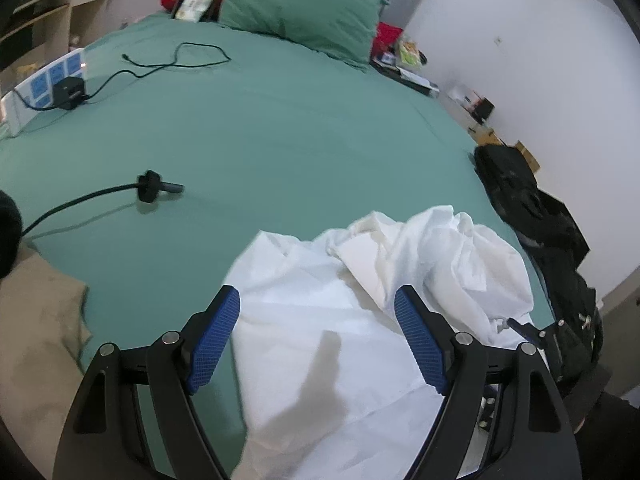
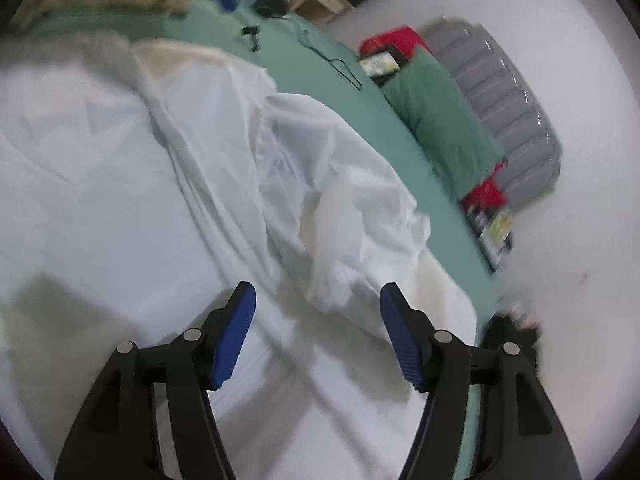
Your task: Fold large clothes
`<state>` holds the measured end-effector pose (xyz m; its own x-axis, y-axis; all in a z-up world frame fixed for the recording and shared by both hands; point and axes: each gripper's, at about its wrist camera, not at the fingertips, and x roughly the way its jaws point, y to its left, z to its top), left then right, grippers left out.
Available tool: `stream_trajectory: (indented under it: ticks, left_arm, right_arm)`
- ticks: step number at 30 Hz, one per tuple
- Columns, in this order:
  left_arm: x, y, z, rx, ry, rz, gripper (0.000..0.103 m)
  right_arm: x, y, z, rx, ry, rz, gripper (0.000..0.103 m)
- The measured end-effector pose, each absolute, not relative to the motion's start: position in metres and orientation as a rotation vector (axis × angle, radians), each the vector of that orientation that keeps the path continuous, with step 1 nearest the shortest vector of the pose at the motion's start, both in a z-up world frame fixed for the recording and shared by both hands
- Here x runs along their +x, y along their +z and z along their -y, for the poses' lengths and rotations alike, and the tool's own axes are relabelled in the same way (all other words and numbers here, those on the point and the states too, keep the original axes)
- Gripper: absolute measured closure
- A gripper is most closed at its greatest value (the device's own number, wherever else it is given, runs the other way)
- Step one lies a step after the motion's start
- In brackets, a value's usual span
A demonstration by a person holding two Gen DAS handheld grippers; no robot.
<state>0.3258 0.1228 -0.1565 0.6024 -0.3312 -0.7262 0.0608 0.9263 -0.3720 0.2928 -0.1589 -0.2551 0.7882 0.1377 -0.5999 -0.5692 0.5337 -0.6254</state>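
Note:
A large white garment lies crumpled on a green bedsheet near the bed's front right. My left gripper is open above the garment's near left part, its blue pads apart and empty. In the right wrist view the same white garment fills most of the frame, bunched into folds at the centre. My right gripper is open just above the bunched cloth, holding nothing. That view is motion-blurred.
A black cable with a plug lies on the sheet at left, and a charger with a cable farther back. A green pillow leans on the grey headboard. A black bag sits off the bed's right edge. A beige cloth lies at near left.

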Motion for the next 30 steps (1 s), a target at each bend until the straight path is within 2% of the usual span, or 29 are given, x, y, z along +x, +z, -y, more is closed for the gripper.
stream_trajectory:
  ticks: [5, 8, 13, 15, 16, 20, 28, 30]
  left_arm:
    - [0.326, -0.157, -0.116, -0.303, -0.236, -0.904, 0.020]
    - [0.327, -0.159, -0.116, -0.303, -0.231, -0.910, 0.021]
    - [0.332, -0.165, -0.113, -0.304, -0.230, -0.932, 0.021]
    - [0.332, -0.167, -0.111, -0.296, -0.232, -0.939, 0.021]
    - [0.333, -0.168, -0.111, -0.293, -0.230, -0.942, 0.021]
    - [0.333, -0.169, -0.112, -0.301, -0.228, -0.944, 0.021]
    - [0.327, -0.170, -0.099, -0.289, -0.259, -0.944, 0.021]
    - [0.324, -0.171, -0.094, -0.280, -0.264, -0.947, 0.020]
  right_arm:
    - [0.295, -0.223, 0.180, -0.596, 0.428, -0.556, 0.038]
    - [0.324, -0.209, 0.184, -0.343, 0.466, -0.612, 0.039]
    - [0.380, -0.231, 0.167, -0.064, 0.514, -0.773, 0.039]
    - [0.398, -0.250, 0.167, 0.028, 0.502, -0.851, 0.069]
    - [0.402, -0.256, 0.171, 0.076, 0.502, -0.876, 0.101]
    - [0.378, -0.255, 0.175, 0.075, 0.565, -0.859, 0.101]
    - [0.301, -0.281, 0.157, -0.274, 0.640, -0.930, 0.101]
    - [0.293, -0.282, 0.159, -0.303, 0.628, -0.930, 0.097]
